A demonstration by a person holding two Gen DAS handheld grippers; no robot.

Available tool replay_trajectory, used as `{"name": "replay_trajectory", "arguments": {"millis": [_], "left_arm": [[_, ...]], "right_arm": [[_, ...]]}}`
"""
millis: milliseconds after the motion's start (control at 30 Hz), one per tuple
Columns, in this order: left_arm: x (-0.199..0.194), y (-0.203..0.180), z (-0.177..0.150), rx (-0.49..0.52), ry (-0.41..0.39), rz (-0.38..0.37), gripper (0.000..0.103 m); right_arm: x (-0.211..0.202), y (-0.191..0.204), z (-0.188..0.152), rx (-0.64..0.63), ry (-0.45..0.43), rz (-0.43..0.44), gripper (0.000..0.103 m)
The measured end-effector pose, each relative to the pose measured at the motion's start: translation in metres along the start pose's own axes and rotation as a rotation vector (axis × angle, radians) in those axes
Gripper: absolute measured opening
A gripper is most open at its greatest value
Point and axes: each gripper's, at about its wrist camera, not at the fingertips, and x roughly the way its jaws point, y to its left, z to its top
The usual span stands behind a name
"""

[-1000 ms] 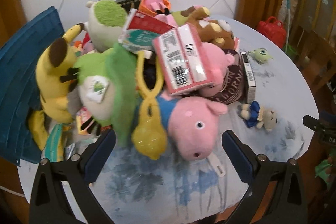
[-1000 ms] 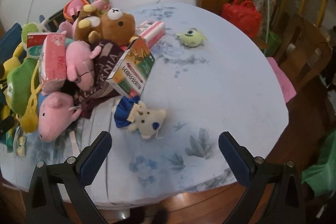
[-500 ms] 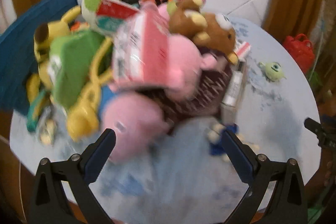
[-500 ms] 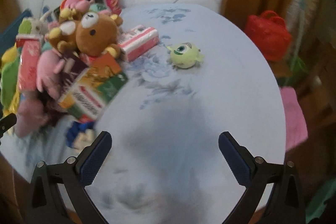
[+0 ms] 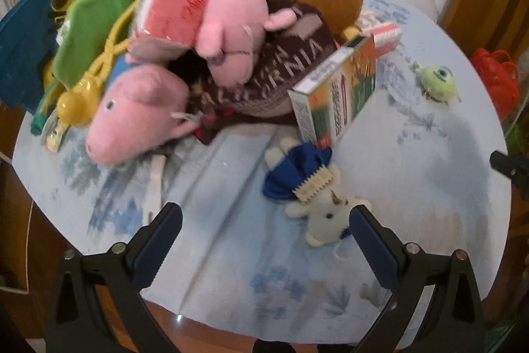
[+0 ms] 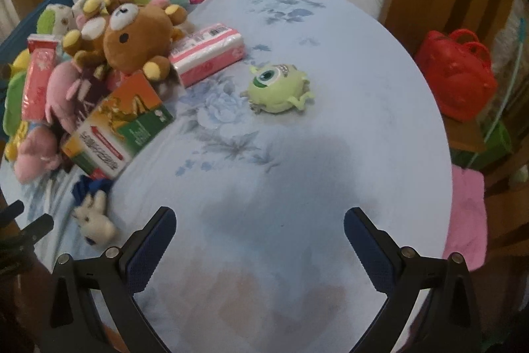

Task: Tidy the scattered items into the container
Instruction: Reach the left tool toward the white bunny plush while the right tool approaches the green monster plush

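White floor tiles and wooden furniture ring my round table, which wears a pale blue cloth printed with flowers. At its left edge sits the blue container, and a heap of toys and packets spills out from it across the cloth: a green plush, a red tissue pack, two pink pig toys stacked one above the other, a dark knitted hat with white letters, and a brown bear on top. An orange and green box leans on the heap's right side, with a pink and white tissue pack lying beside it. Just below the box lies a small white bear in a blue dress, its head touching the right finger of my left gripper, whose jaws are spread wide and empty. Further right, well apart from the heap, a green one-eyed monster rests alone. My right gripper hangs over bare cloth, jaws equally wide, holding nothing.
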Motion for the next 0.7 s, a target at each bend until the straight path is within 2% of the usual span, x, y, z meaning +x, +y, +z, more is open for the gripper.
{"name": "replay_trajectory", "arguments": {"millis": [100, 300, 500, 700], "left_arm": [[0.006, -0.011, 0.003, -0.037, 0.010, 0.031, 0.102], [0.024, -0.026, 0.008, -0.232, 0.036, 0.099, 0.102], [0.039, -0.046, 0.010, -0.301, 0.073, 0.165, 0.103], [0.068, -0.051, 0.010, -0.344, 0.134, 0.215, 0.103]], "right_arm": [[0.011, -0.014, 0.013, -0.016, 0.014, 0.026, 0.103], [0.038, -0.038, 0.061, -0.159, 0.029, 0.090, 0.103], [0.069, -0.062, 0.102, -0.241, 0.035, 0.119, 0.103], [0.100, -0.061, 0.125, -0.282, 0.061, 0.162, 0.103]]}}
